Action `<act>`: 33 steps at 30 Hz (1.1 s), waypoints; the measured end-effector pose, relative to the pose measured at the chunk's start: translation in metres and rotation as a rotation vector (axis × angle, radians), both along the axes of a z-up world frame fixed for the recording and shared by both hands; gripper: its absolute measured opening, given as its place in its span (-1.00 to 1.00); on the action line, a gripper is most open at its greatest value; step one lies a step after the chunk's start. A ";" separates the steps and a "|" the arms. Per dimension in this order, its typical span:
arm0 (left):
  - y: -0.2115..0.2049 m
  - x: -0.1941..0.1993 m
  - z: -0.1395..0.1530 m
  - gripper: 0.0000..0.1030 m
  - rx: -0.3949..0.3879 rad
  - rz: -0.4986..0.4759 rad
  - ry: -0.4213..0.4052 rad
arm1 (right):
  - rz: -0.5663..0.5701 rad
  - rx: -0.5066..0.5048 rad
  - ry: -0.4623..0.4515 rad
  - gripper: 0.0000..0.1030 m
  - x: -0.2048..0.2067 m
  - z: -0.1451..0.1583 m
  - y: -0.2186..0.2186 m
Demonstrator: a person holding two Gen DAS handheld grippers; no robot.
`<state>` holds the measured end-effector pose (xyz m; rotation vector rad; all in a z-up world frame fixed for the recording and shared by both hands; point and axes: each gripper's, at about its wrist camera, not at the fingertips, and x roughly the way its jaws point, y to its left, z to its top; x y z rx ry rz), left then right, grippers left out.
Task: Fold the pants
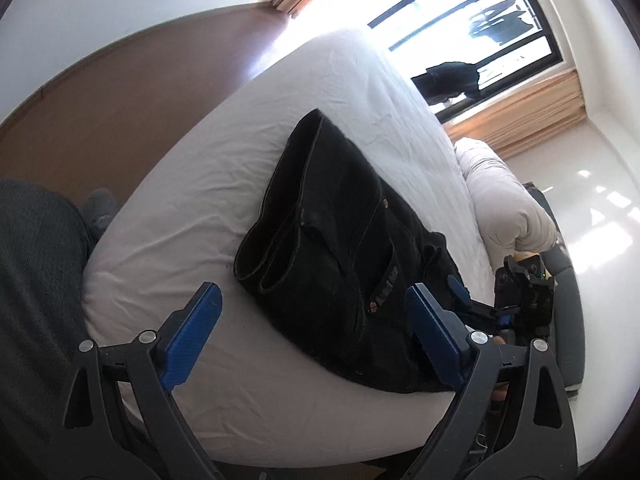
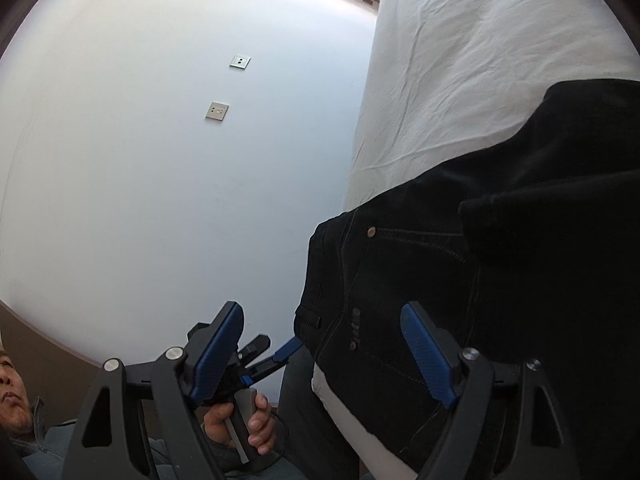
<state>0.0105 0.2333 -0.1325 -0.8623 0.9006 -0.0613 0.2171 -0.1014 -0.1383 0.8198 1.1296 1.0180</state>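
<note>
Black pants [image 1: 340,240] lie folded on the white bed [image 1: 192,208], both grippers released and clear of the cloth.

The left gripper [image 1: 316,316] hangs spread wide over the near edge of the bed, nothing between its blue pads; the right gripper [image 2: 320,340] is likewise parted and empty, close above the waistband; in its view the pants run off the right edge and their far end is hidden; the hand [image 2: 244,424] holding the left gripper's handle is partly covered by the right gripper's frame; the window [image 1: 472,24] is blown out by glare.
</note>
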 end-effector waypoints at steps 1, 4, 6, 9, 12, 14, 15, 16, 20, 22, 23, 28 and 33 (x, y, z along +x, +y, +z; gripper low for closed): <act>-0.002 0.004 -0.010 0.81 -0.018 0.003 0.037 | -0.008 -0.009 0.025 0.64 0.006 -0.009 -0.003; 0.000 0.006 -0.027 0.81 -0.056 0.030 0.076 | -0.016 -0.134 0.138 0.30 0.018 -0.053 -0.004; 0.000 0.010 -0.028 0.81 -0.063 0.034 0.084 | -0.068 -0.095 0.168 -0.18 0.019 -0.067 -0.013; -0.001 0.021 -0.032 0.82 -0.071 0.046 0.085 | -0.097 -0.106 0.159 -0.38 0.016 -0.072 -0.014; 0.000 0.029 -0.033 0.80 -0.082 0.067 0.083 | -0.114 -0.101 0.155 -0.38 0.012 -0.072 -0.015; 0.001 0.035 -0.032 0.78 -0.089 0.070 0.080 | -0.121 -0.097 0.161 -0.38 0.010 -0.072 -0.016; 0.002 0.037 -0.032 0.75 -0.099 0.073 0.076 | -0.122 -0.097 0.161 -0.37 0.009 -0.071 -0.015; 0.002 0.038 -0.032 0.59 -0.106 0.077 0.074 | -0.123 -0.097 0.164 -0.37 0.012 -0.072 -0.015; 0.002 0.044 -0.043 -0.33 -0.131 0.105 0.105 | -0.127 -0.097 0.177 -0.37 0.014 -0.071 -0.011; 0.010 0.041 -0.047 -0.39 -0.174 0.118 0.108 | -0.132 -0.095 0.180 -0.37 0.013 -0.073 -0.021; 0.011 0.041 -0.047 -0.48 -0.180 0.118 0.107 | -0.134 -0.096 0.179 -0.37 0.013 -0.073 -0.023; 0.008 0.045 -0.034 -0.68 -0.166 0.101 0.070 | -0.145 -0.084 0.174 -0.13 0.012 -0.070 -0.030; 0.004 0.045 -0.017 -0.72 -0.135 0.080 0.028 | -0.124 -0.069 0.122 0.67 0.011 -0.052 -0.019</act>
